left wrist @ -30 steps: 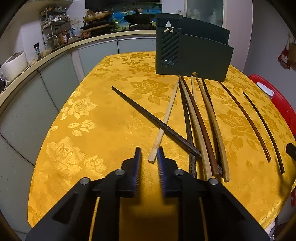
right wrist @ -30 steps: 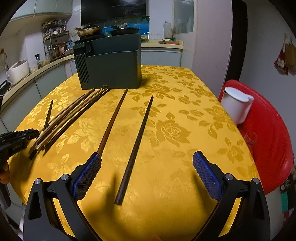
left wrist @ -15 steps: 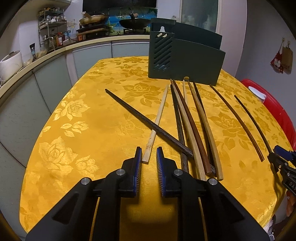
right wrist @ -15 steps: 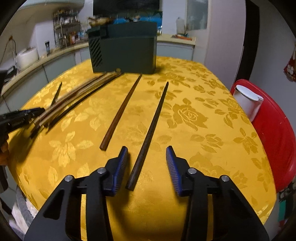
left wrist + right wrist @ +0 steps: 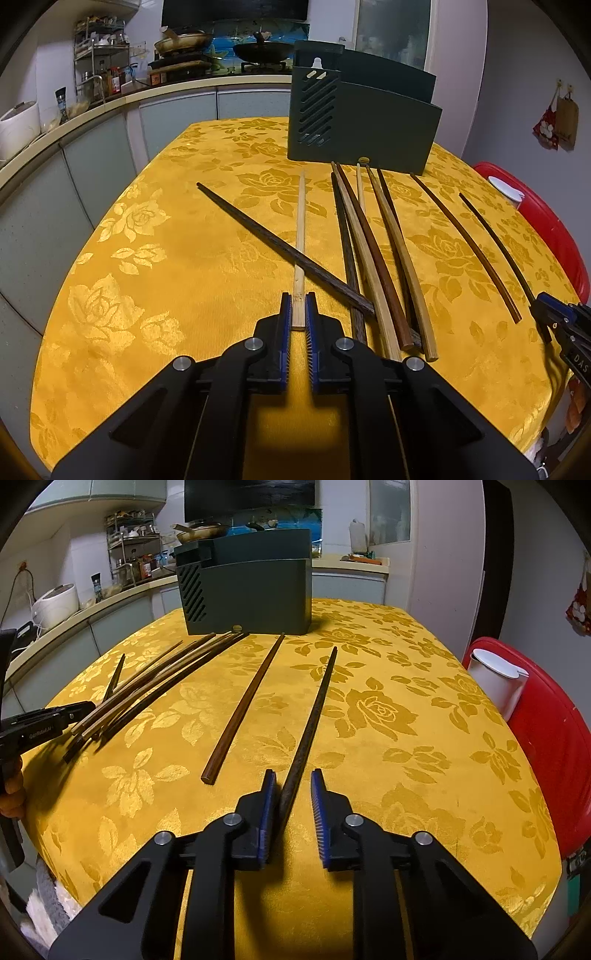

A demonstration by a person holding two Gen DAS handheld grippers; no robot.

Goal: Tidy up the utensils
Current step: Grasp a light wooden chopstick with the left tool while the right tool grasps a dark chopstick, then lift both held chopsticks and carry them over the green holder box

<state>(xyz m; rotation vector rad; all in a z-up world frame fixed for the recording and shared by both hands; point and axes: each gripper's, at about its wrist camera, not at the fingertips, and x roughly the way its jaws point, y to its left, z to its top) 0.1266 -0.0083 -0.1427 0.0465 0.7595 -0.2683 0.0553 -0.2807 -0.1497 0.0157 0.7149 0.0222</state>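
Chopsticks (image 5: 369, 251) bunched (left view alone shows dark one (image 5: 280, 248) crossing).

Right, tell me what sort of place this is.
Most likely a home kitchen: pans on a stove at the back, a spice rack on the counter, and a table with a yellow rose-patterned cloth.

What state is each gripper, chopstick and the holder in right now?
Left gripper: fingers astride the pale chopstick, nearly closed.
Right gripper: open, the dark chopstick between its fingers, touching only the left one.
Brown chopstick: flat on the cloth, untouched.
Holder: upright.
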